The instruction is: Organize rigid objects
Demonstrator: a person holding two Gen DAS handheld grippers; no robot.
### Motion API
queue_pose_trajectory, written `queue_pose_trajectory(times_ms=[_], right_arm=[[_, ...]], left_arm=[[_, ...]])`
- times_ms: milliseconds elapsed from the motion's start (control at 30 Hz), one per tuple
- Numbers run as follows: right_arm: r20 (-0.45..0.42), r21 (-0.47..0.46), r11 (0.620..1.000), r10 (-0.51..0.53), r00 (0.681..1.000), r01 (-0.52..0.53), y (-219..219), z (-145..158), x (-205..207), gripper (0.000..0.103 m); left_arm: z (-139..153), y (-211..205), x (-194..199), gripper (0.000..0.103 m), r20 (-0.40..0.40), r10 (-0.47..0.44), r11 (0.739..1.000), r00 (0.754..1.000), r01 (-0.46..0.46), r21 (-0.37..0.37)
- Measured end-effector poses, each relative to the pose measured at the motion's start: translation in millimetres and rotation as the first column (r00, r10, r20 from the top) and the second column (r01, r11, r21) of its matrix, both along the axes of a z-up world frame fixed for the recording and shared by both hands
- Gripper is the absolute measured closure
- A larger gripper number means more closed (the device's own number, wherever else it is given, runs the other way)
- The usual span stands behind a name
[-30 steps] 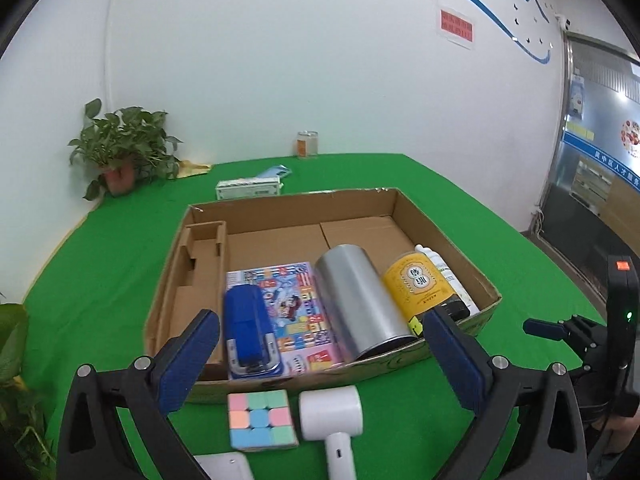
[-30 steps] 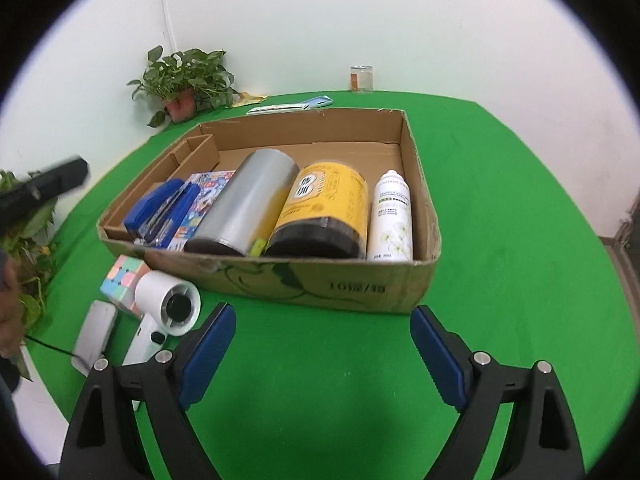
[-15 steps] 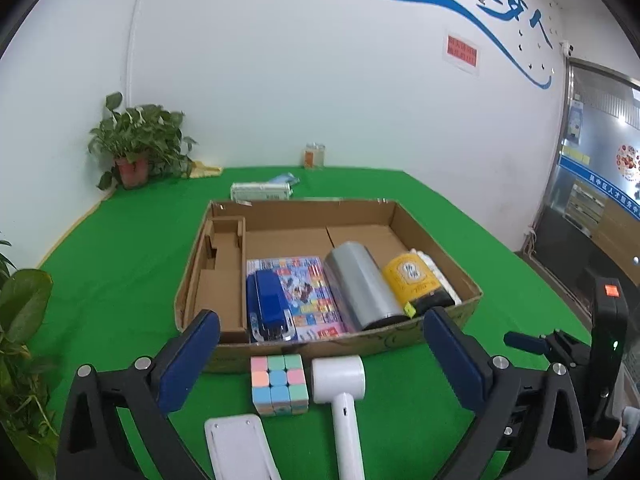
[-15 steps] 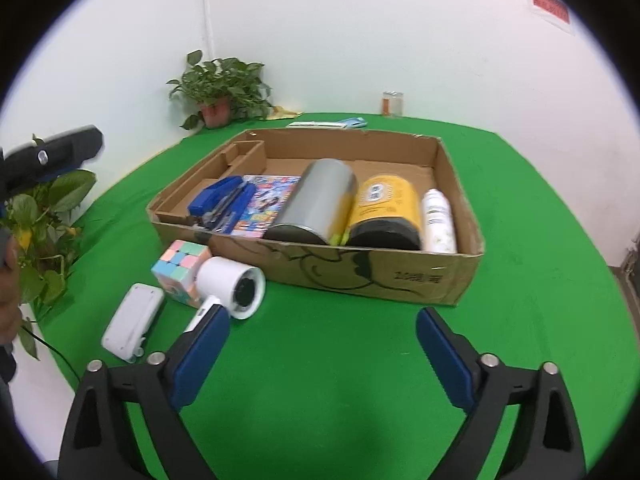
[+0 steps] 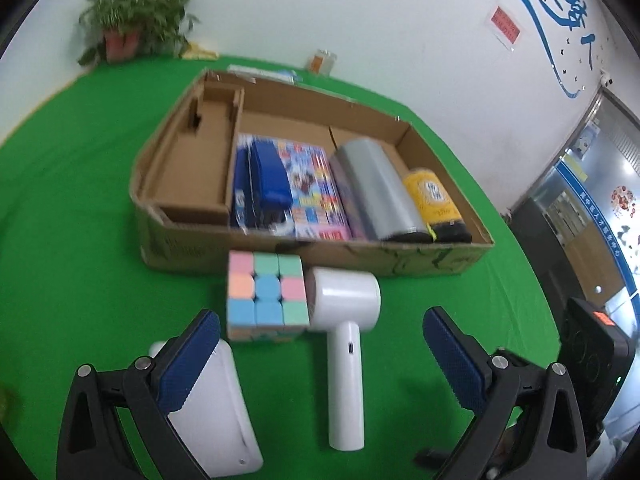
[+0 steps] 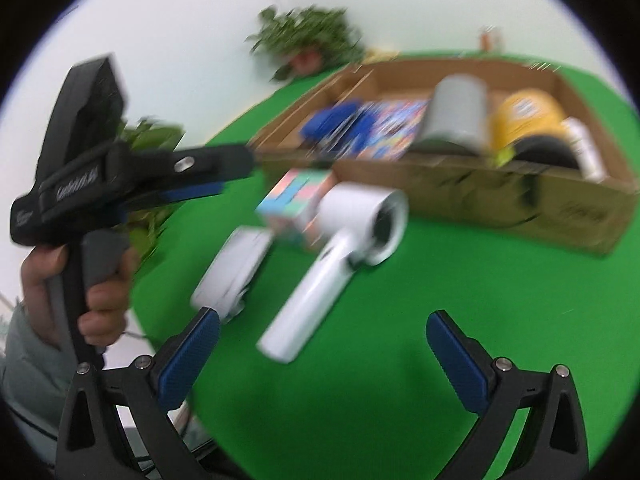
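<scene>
A pastel puzzle cube (image 5: 264,294), a white hair dryer (image 5: 344,328) and a flat white box (image 5: 212,412) lie on the green table in front of a cardboard box (image 5: 312,256). My left gripper (image 5: 320,348) is open and empty, above the dryer's handle and the white box. My right gripper (image 6: 322,346) is open and empty, just short of the dryer handle (image 6: 308,300). The cube (image 6: 296,196) and flat white box (image 6: 232,268) show blurred there. The left gripper body (image 6: 120,172) is held at the left.
The cardboard box holds a blue stapler (image 5: 262,184), a colourful booklet (image 5: 312,188), a silver cylinder (image 5: 376,196), a yellow jar (image 5: 434,204) and a white bottle (image 6: 586,148). A potted plant (image 5: 136,36) and small jar (image 5: 322,62) stand at the back.
Both grippers have pulled back from the box and tilted down toward the loose items. The right view has swung left and is motion-blurred. Both stay open.
</scene>
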State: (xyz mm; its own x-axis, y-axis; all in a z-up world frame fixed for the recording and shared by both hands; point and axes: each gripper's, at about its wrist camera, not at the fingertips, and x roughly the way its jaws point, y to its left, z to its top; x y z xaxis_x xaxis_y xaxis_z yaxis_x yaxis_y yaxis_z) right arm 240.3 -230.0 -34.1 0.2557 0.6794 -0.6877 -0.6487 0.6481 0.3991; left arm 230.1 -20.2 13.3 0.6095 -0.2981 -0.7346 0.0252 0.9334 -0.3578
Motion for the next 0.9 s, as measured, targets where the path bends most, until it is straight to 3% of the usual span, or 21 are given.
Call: queue_pose_trajectory(times_ms=[200,300,333,400,533,733,900], right_arm=[[-0.021,-0.024,0.996,0.081,0.996,-0.081,23,-9,-11,0.001],[-0.004,-0.032,0.997,0.072,0.997,-0.072,22,-8,-13,0.002],[-0.003,-0.042,0.997,0.063,0.998,-0.063,20,-9,-12,0.005],[-0.006,-0.049,0.998,0.045,0.999,-0.045,15,-11,-12,0.008],[-0.001,-0.061,0.998,0.017,1.0,-0.017,4,-13,-9,0.02],[0.014,-0.11,0.994,0.023,1.0,-0.021,-3,-17,-14,0.033],[0.034,-0.137,0.99,-0.012,0.999,0.017,-20,-15,-18,0.037]], left_arm=[[-36,-27,8,0.019,-0.121,-0.133,0.989,0.984,0.124,-0.084],[-53,-37,13,0.023,-0.193,-0.145,0.986,0.97,0.127,-0.105],[-62,-38,17,0.034,-0.235,-0.143,0.984,0.961,0.113,-0.138],[-75,-39,20,0.046,-0.283,-0.151,0.976,0.947,0.096,-0.197],[-90,-52,21,0.071,-0.315,-0.154,0.98,0.936,0.105,-0.169],[-99,-86,22,0.073,-0.313,-0.226,0.966,0.923,0.17,-0.197],[-104,-106,23,0.074,-0.317,-0.27,0.949,0.909,0.196,-0.247]])
